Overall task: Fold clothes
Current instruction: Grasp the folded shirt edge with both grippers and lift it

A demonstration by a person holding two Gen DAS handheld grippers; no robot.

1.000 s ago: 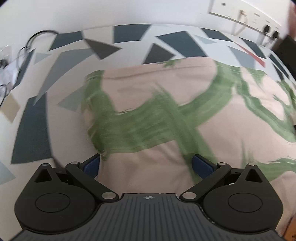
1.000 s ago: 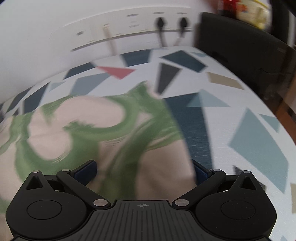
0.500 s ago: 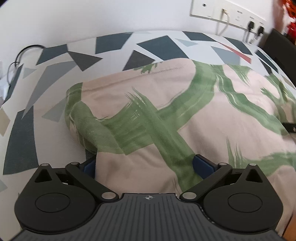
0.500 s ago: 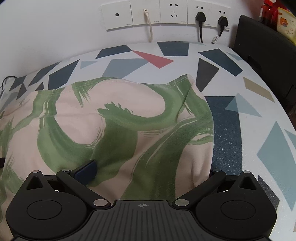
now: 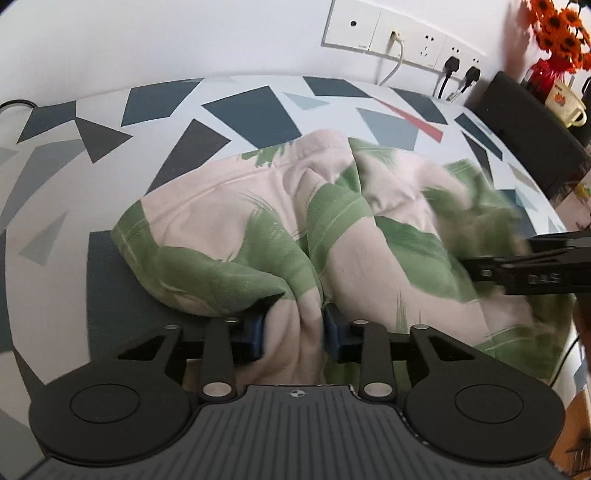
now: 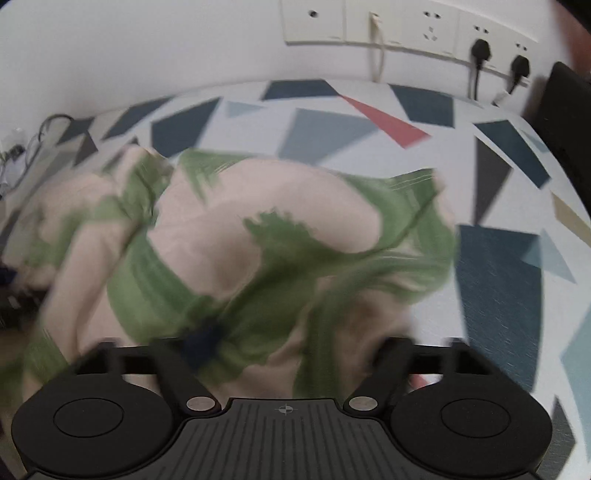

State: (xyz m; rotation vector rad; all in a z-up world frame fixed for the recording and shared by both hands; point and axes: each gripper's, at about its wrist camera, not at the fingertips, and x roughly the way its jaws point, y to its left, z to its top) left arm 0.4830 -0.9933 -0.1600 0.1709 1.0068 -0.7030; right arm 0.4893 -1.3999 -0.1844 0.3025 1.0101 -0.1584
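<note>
Pink-and-green garment bunches between the just-closed left gripper pads.

A white wall with a row of cream sockets stands behind the white surface patterned with blue-grey shards; orange flowers far right.

We see a garment, pale pink with broad green brushstrokes, bunched and creased into folds, near edge lifted, the rest lying on the patterned desk
</note>
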